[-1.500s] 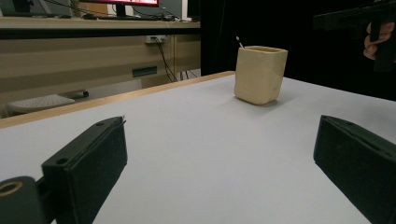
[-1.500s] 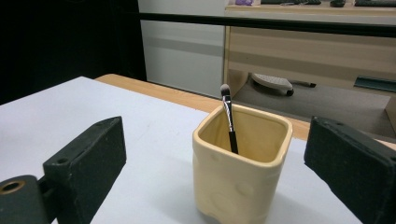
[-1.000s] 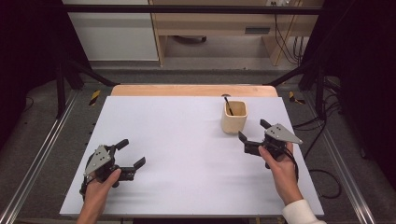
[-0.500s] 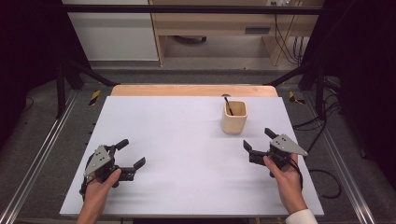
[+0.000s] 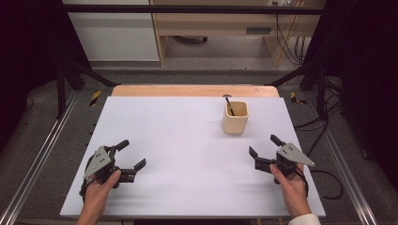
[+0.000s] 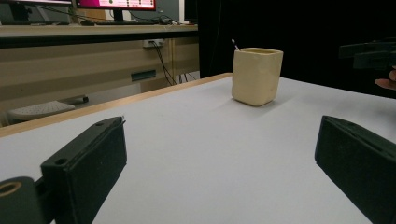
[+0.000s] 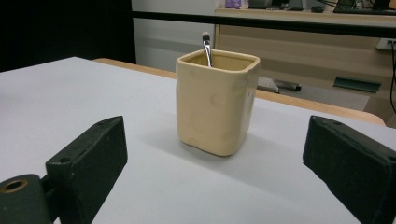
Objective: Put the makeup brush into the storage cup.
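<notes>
Your right hand-held gripper [image 5: 264, 151], jaws spread, faces the cup [image 5: 234, 117] holding a brush [image 5: 229, 106]; your left hand-held gripper [image 5: 131, 154] rests released.

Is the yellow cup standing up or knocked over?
Standing up. The cup sits flat on the table, its opening facing upward, with a brush poking out.
</notes>
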